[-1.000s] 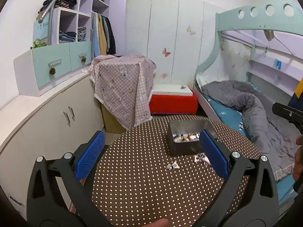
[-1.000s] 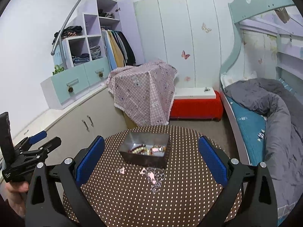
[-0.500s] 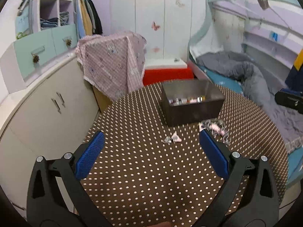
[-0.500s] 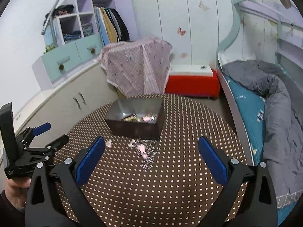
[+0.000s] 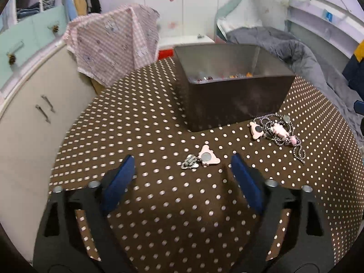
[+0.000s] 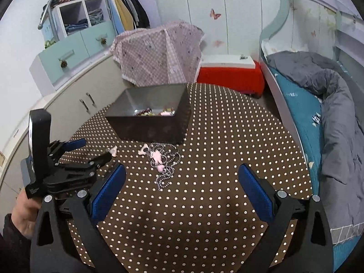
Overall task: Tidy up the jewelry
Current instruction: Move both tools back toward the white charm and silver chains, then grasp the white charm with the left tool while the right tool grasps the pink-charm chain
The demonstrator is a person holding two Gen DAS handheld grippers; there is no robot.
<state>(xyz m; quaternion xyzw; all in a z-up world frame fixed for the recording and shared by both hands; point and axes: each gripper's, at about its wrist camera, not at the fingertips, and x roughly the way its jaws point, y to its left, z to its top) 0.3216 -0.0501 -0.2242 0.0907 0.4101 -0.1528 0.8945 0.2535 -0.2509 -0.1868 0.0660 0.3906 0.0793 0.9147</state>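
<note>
Pendant (image 5: 206, 158) just beyond spread left tongs (image 5: 182, 177)

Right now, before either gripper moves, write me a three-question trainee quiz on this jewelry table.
1. True or false: the left gripper is open and empty.
2. Which loose piece lies nearest the left gripper? A) pink charm B) beaded chain C) a gold ring
3. Fill in: jewelry already put away sits inside the dark ____.

Key: 1 true; 2 A; 3 box. The right gripper is open too, with the chain on the dotted tablecloth ahead of it.
</note>
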